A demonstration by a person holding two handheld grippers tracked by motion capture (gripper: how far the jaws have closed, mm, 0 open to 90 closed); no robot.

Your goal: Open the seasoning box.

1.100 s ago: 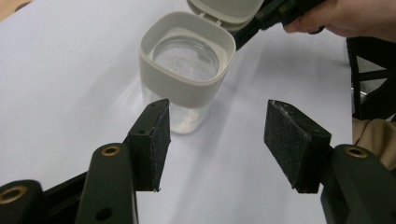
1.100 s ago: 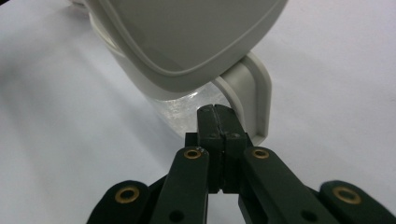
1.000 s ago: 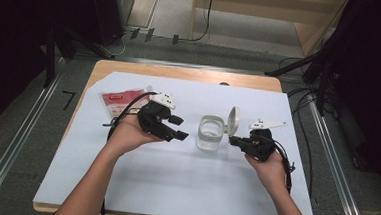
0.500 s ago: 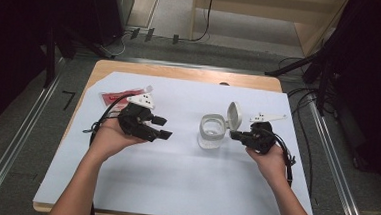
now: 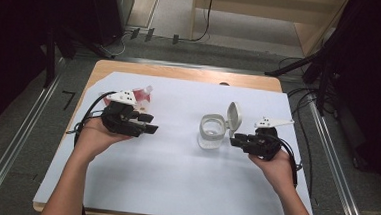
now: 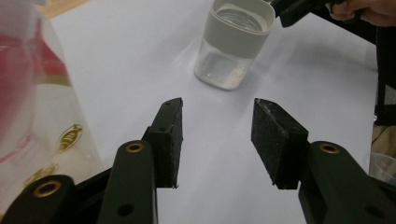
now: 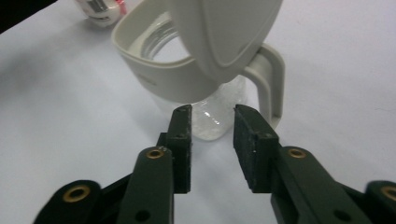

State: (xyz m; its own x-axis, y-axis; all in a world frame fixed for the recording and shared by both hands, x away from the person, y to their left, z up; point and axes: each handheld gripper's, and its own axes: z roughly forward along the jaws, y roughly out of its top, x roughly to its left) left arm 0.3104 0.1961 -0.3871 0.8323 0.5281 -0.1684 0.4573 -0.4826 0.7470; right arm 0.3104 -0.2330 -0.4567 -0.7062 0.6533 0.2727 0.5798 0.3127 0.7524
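A clear jar [image 5: 211, 132] with a grey collar stands on the white sheet, its hinged lid [image 5: 234, 116] flipped up. In the right gripper view the jar [image 7: 163, 70] and lid [image 7: 224, 32] sit just beyond my right gripper [image 7: 212, 116], whose jaws have just been opening with nothing between them. My right gripper [image 5: 236, 139] stays beside the jar's right side. A red and white pouch [image 5: 142, 95] lies at the far left. My left gripper [image 5: 150, 124] hovers just in front of it; its jaws [image 6: 217, 116] have been closing but stand apart and empty, pointing at the jar [image 6: 236, 46].
The white sheet [image 5: 174, 176] covers most of the wooden table [image 5: 180, 73]. The pouch [image 6: 28, 93] looms close at the left of the left gripper view. Cables trail from both grippers. Metal rails run along the floor on either side.
My left hand has carried its gripper leftward, away from the jar and toward the pouch. The right hand has stayed beside the jar.
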